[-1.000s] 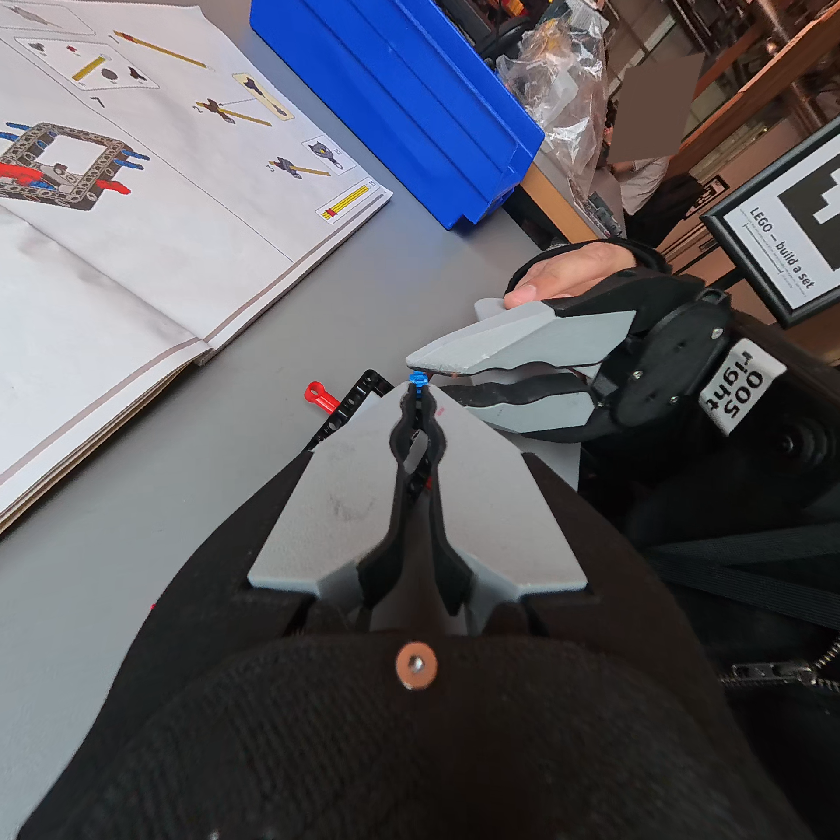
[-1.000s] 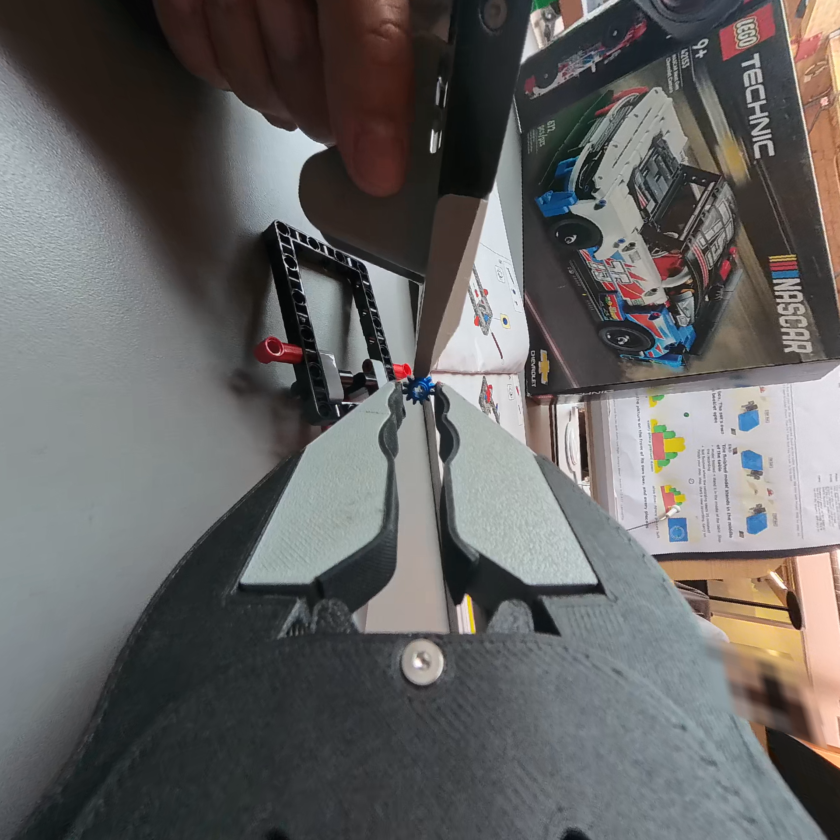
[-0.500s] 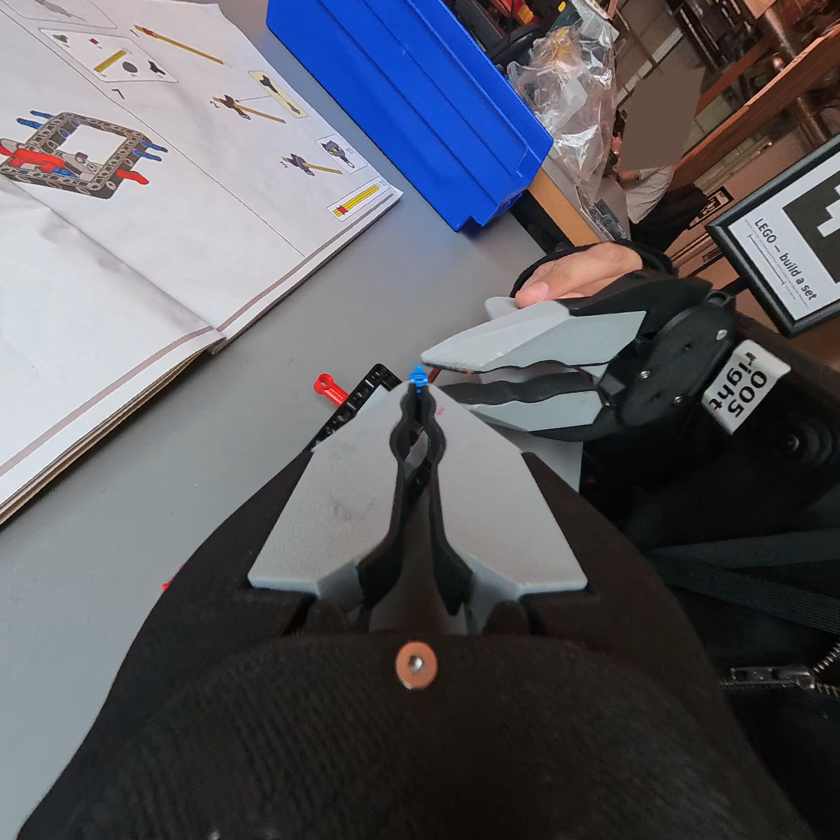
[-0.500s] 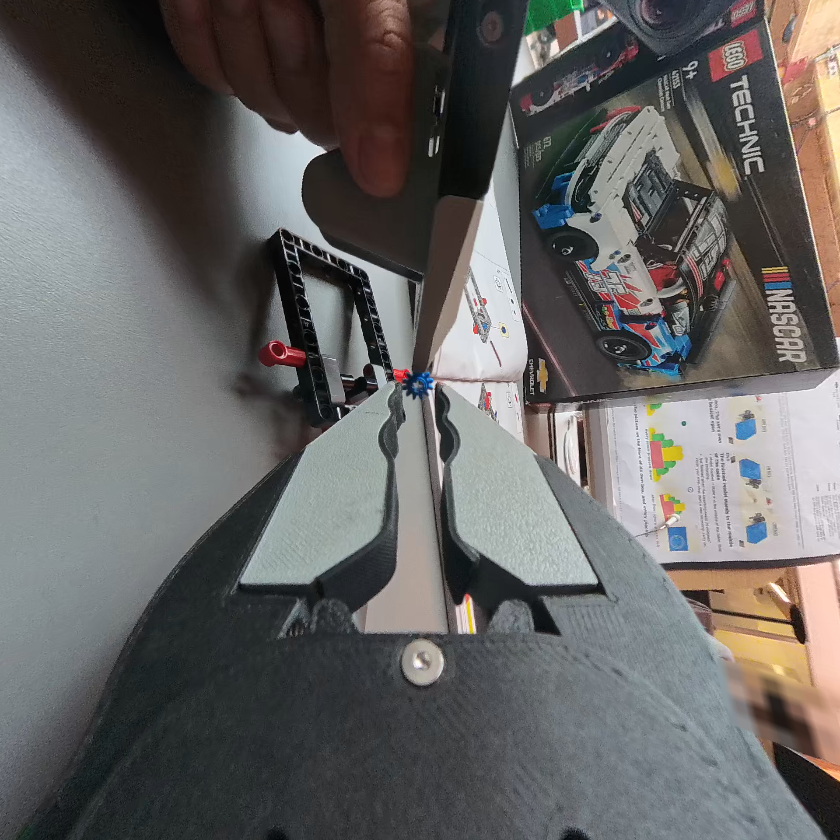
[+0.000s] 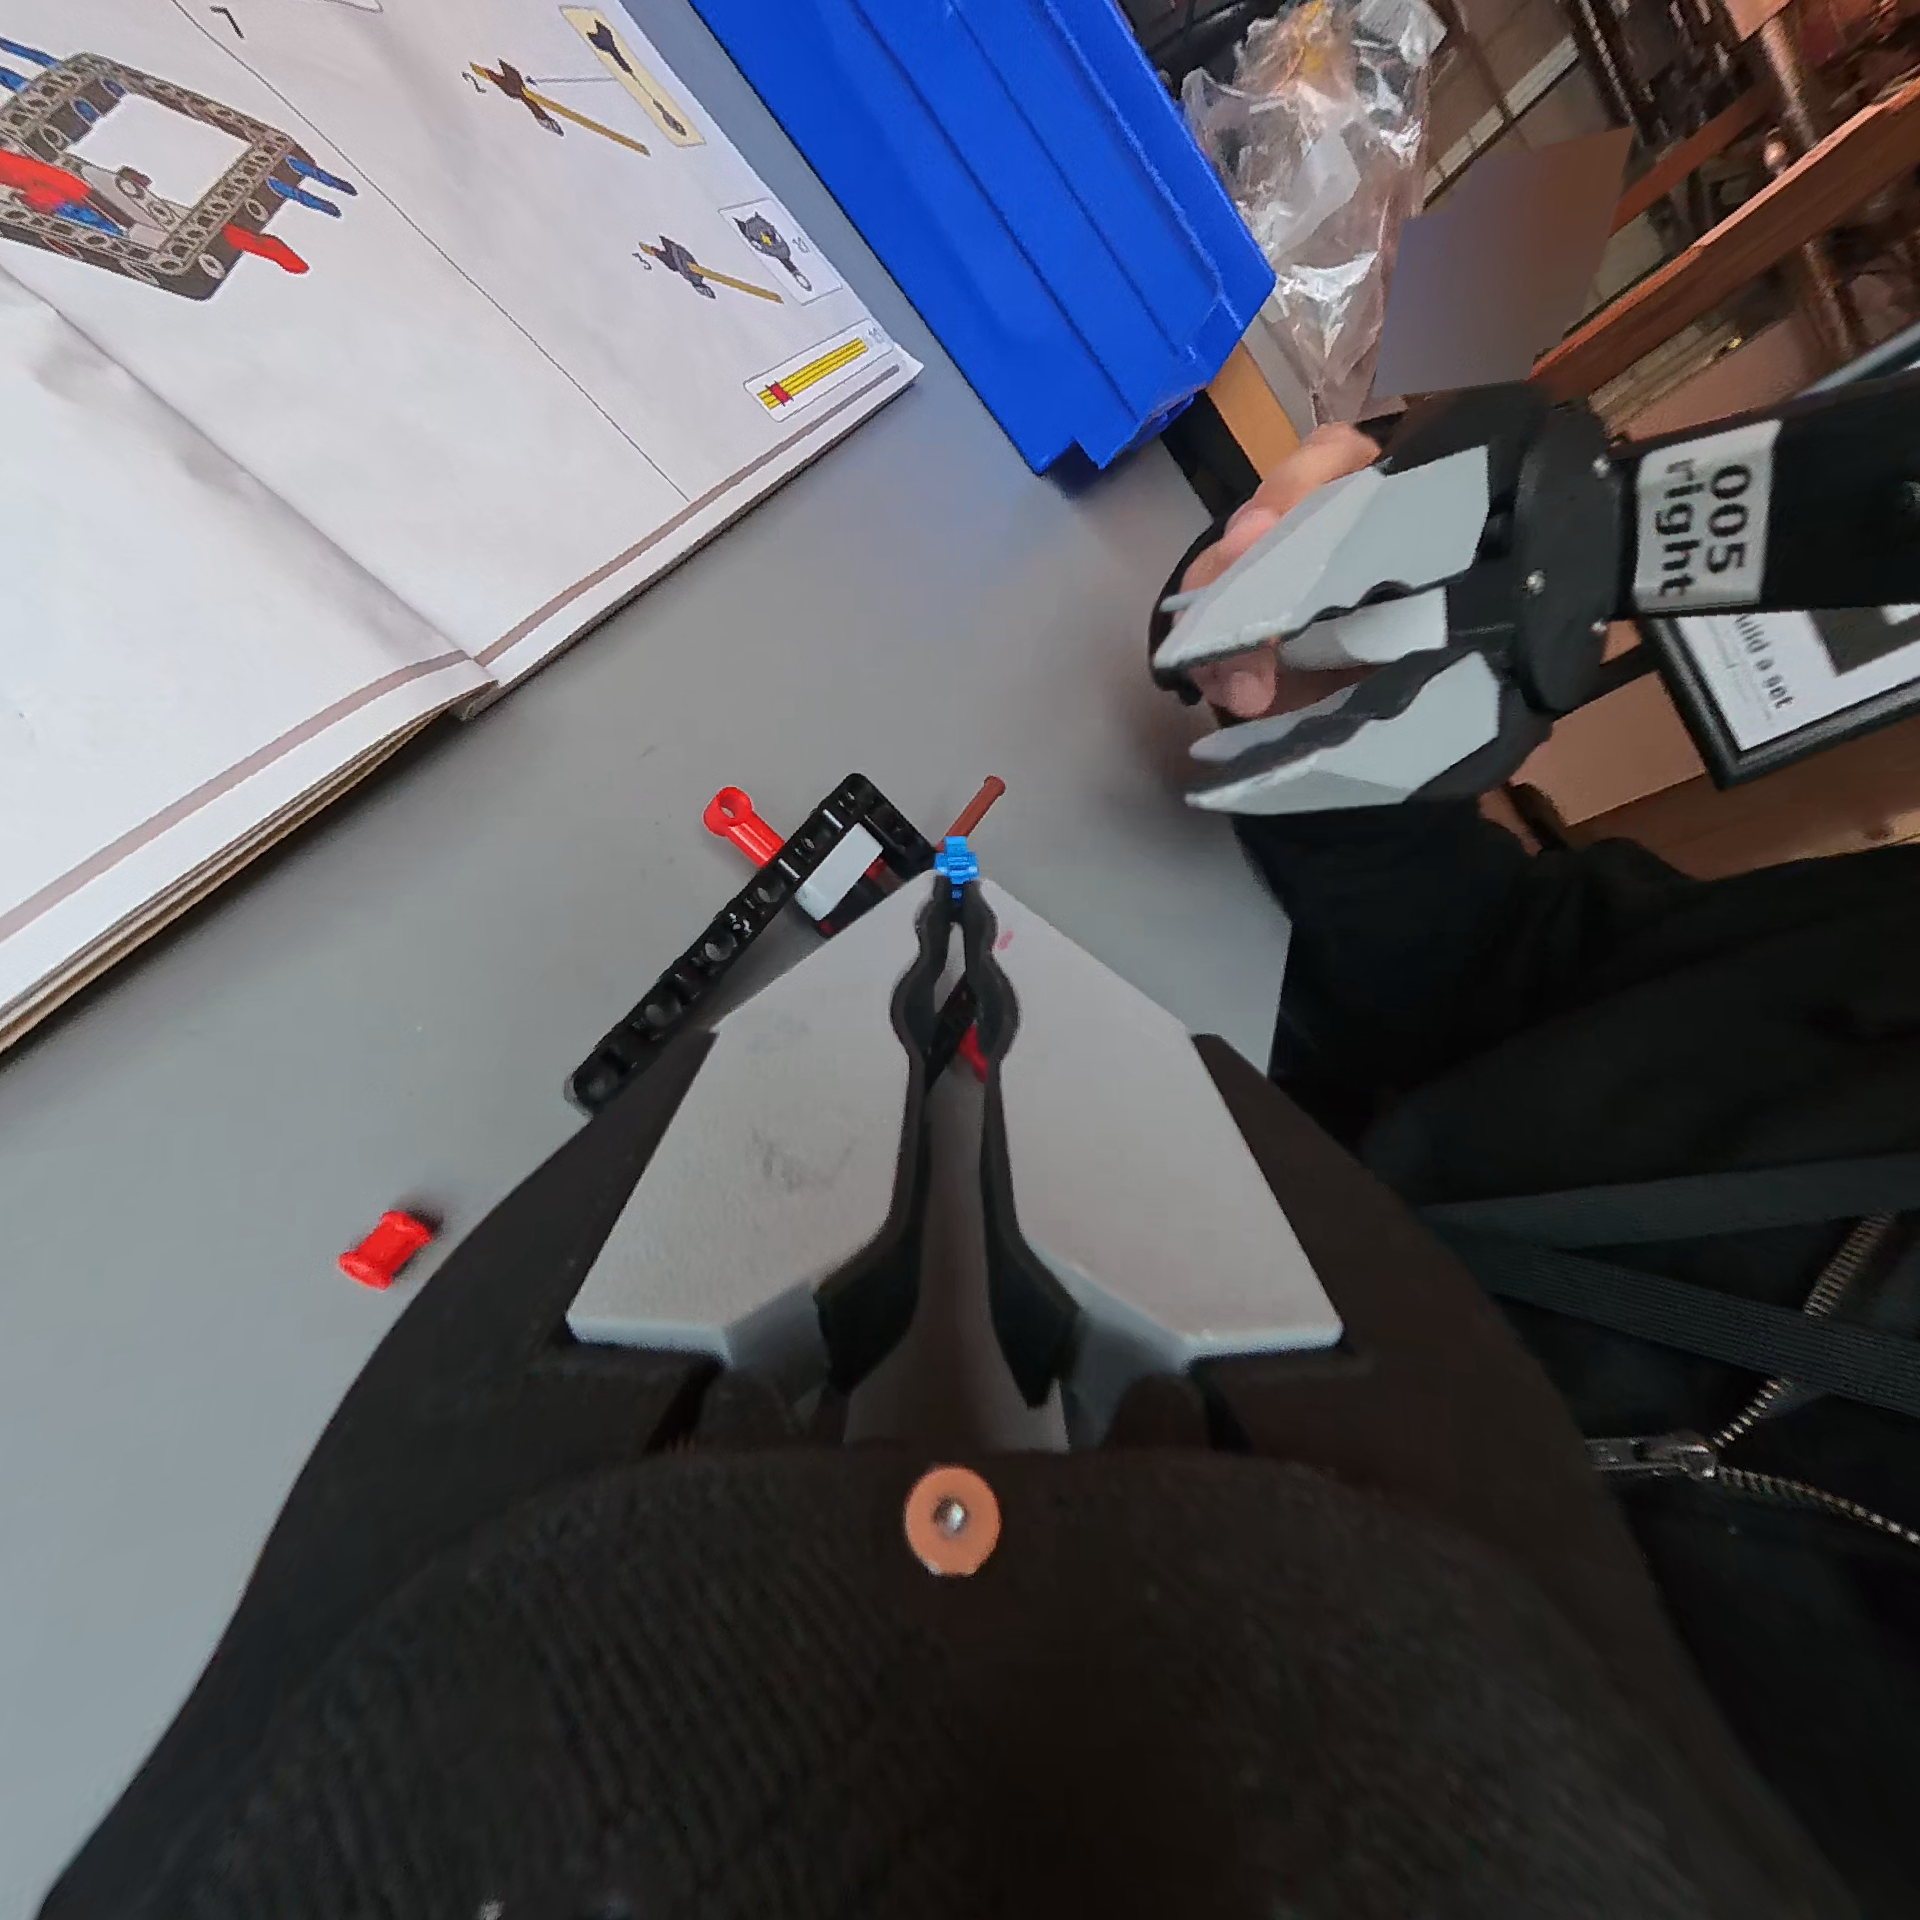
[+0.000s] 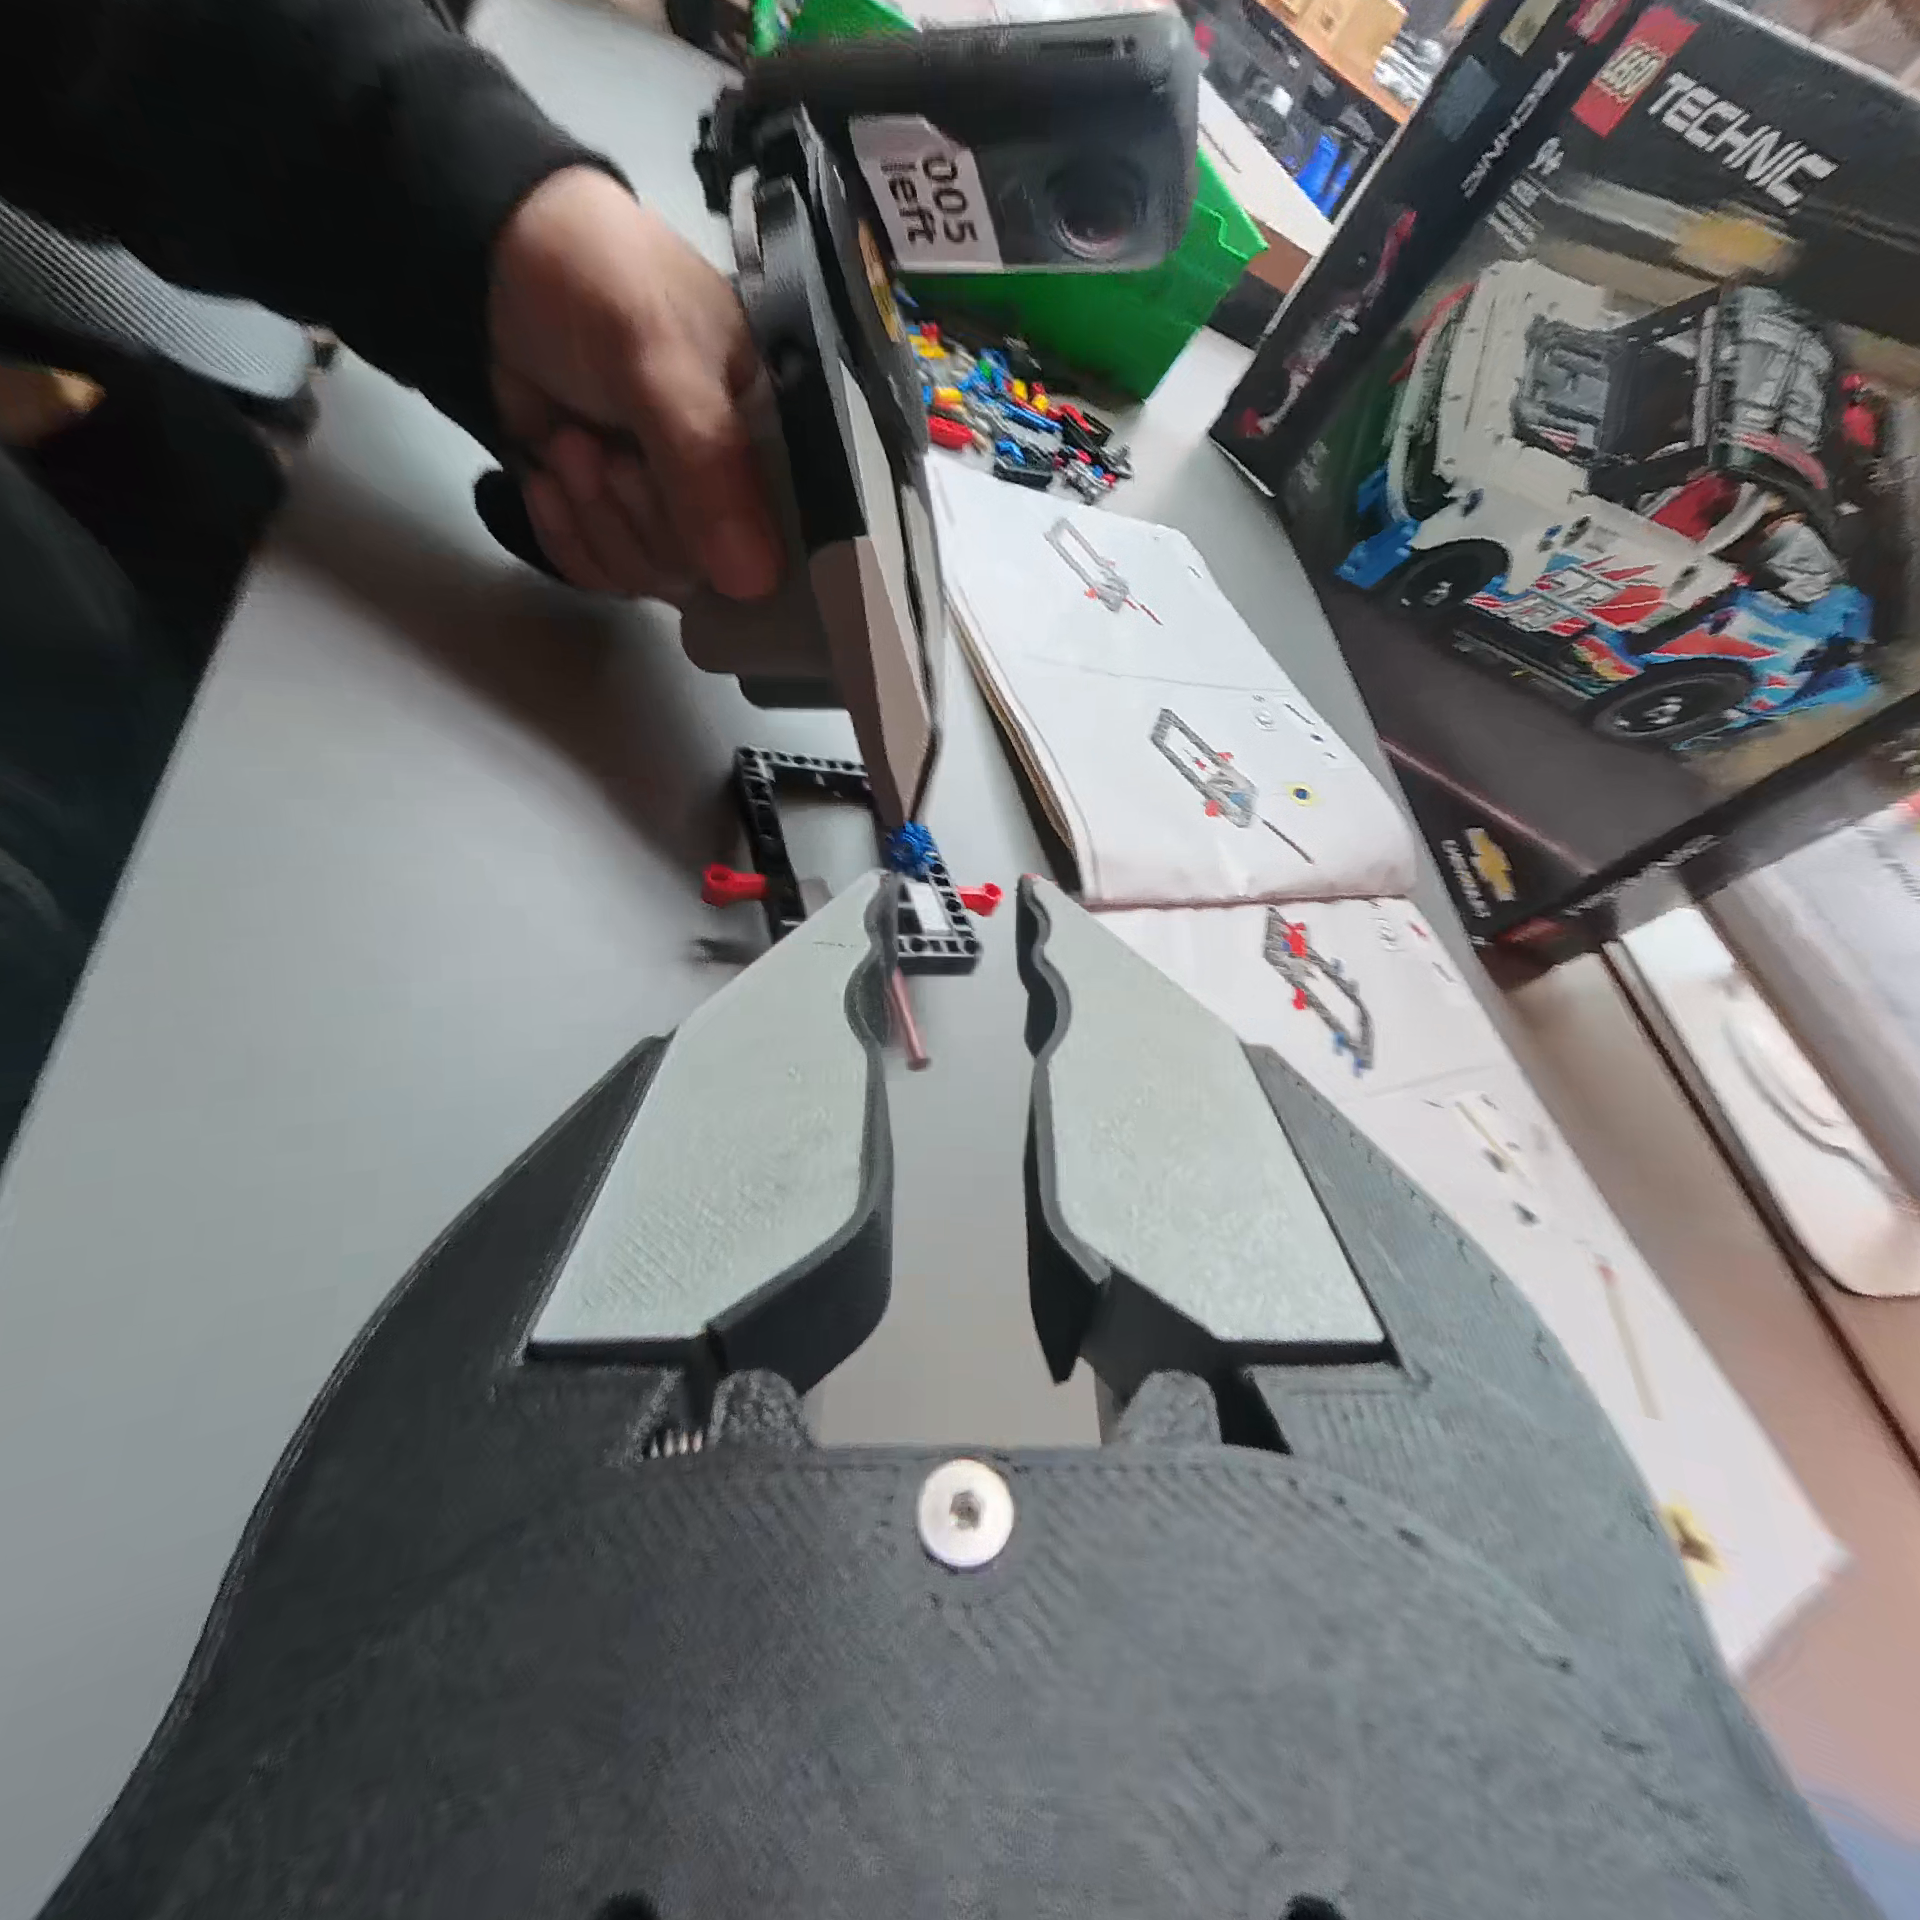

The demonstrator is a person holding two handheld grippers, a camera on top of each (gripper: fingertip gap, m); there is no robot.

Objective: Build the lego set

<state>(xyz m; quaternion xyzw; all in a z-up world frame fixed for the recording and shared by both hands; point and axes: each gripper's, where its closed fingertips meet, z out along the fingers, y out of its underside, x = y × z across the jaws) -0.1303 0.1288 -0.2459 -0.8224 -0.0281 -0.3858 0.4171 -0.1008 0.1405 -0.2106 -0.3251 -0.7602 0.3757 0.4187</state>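
My left gripper (image 5: 954, 896) is shut on a small blue gear (image 5: 954, 862) and holds it just above the black lego frame (image 5: 727, 940), which lies on the grey table with a red pin (image 5: 732, 816) in it. A brown axle (image 5: 977, 805) lies right behind the gear; I cannot tell if they touch. My right gripper (image 6: 951, 899) is open and empty, a short way back from the frame (image 6: 767, 831). The right wrist view also shows the left gripper (image 6: 902, 805), the gear (image 6: 912, 844) and the axle (image 6: 906, 1023).
An open instruction booklet (image 5: 312, 436) lies beyond the frame, with a blue bin (image 5: 1018, 208) behind it. A loose red piece (image 5: 387, 1247) lies at the left. A lego box (image 6: 1610, 468), a pile of loose pieces (image 6: 1018, 416) and a green bin (image 6: 1143, 301) stand farther off. The tips of one gripper are about 5 centimeters away from the tips of the other. To reach the loose red piece (image 5: 387, 1247) in a straight line is about 10 centimeters for my left fingers, about 15 centimeters for my right.
My right gripper has opened, turned and drawn back from the blue gear. The brown axle now shows on the table. My left gripper still holds the gear over the frame.
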